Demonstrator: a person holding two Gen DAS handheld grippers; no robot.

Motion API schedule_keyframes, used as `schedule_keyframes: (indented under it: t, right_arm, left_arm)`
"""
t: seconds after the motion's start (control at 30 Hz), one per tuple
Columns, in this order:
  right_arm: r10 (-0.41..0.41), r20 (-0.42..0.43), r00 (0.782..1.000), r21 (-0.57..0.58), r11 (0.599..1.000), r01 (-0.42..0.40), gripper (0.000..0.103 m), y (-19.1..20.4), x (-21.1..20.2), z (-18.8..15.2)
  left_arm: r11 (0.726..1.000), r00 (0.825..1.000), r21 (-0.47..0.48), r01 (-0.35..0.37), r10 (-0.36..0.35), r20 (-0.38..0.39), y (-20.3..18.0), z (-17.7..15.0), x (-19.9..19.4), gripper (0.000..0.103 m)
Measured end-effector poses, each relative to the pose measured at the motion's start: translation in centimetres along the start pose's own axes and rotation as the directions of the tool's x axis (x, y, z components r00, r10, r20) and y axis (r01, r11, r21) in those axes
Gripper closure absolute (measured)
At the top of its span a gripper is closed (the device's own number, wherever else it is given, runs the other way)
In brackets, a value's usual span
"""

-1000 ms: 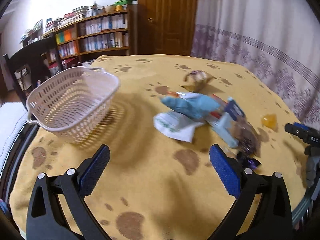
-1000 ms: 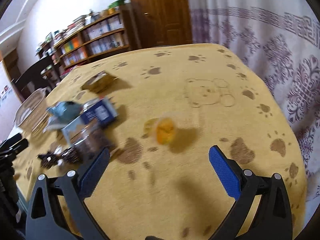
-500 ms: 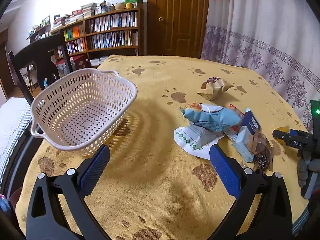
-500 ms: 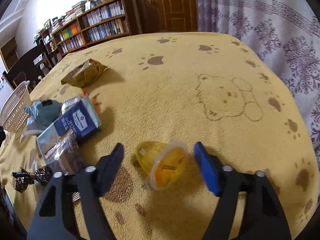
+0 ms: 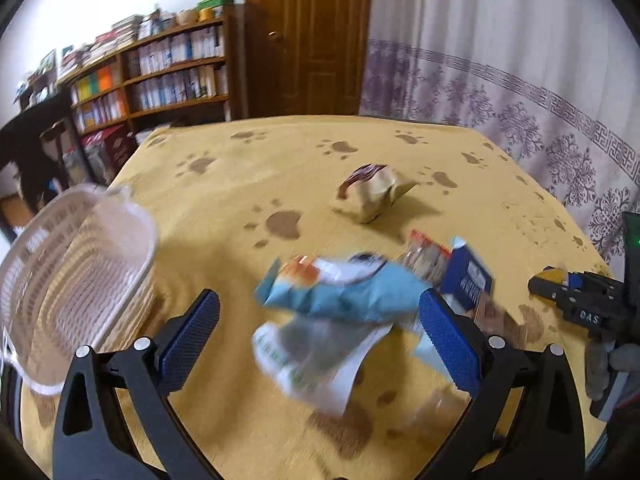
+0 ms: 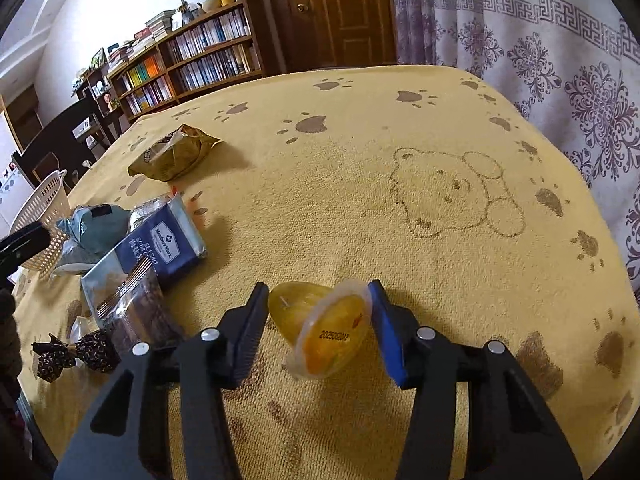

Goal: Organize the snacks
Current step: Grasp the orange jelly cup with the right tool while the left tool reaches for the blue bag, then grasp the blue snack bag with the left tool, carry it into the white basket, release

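Yellow jelly cup sits on its side between your right gripper pads, half-closed, barely touching; left gripper wide open, empty.

A home living room: full bookshelves, a wooden door, patterned curtains, and a paw-print cloth over the tabletop.

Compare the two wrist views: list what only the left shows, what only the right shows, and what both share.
Only the left wrist view: the open left gripper near the light blue packet.

Only the right wrist view: the right gripper around the tilted yellow jelly cup, and the dark wrapped candy.

Both: the white basket, the navy cracker pack, the tan crumpled bag, the paw-print cloth.
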State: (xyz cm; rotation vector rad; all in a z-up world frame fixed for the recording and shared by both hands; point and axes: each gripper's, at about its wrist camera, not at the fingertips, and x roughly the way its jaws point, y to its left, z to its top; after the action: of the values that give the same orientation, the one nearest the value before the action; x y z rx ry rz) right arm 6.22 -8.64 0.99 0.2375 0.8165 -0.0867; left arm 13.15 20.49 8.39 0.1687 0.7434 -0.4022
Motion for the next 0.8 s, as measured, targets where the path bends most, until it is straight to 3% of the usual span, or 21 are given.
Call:
schedule_keyframes:
  t: [0.23, 0.5, 0.73, 0.8]
  right_arm:
    - [0.013, 0.000, 1.000, 0.009, 1.000, -0.013, 0.051, -0.1, 0.0, 0.0]
    - [0.017, 0.001, 1.000, 0.012, 1.000, -0.017, 0.051, -0.2, 0.0, 0.0]
    - [0.017, 0.001, 1.000, 0.012, 1.000, -0.017, 0.051, -0.2, 0.0, 0.0]
    - [0.017, 0.001, 1.000, 0.012, 1.000, -0.017, 0.051, -0.2, 0.0, 0.0]
  left_arm:
    - [0.998, 1.000, 0.059, 0.014, -0.015, 0.002, -2.3, 2.4, 2.6, 0.002]
    - [0.998, 0.997, 0.067, -0.008, 0.013, -0.074, -2.6, 1.5, 6.3, 0.002]
    - [0.998, 0.996, 0.063, -0.016, 0.022, -0.088, -1.9, 1.1, 7.3, 0.002]
    - [0.999, 0.996, 0.050, -0.009, 0.013, -0.085, -1.6, 1.1, 7.2, 0.010]
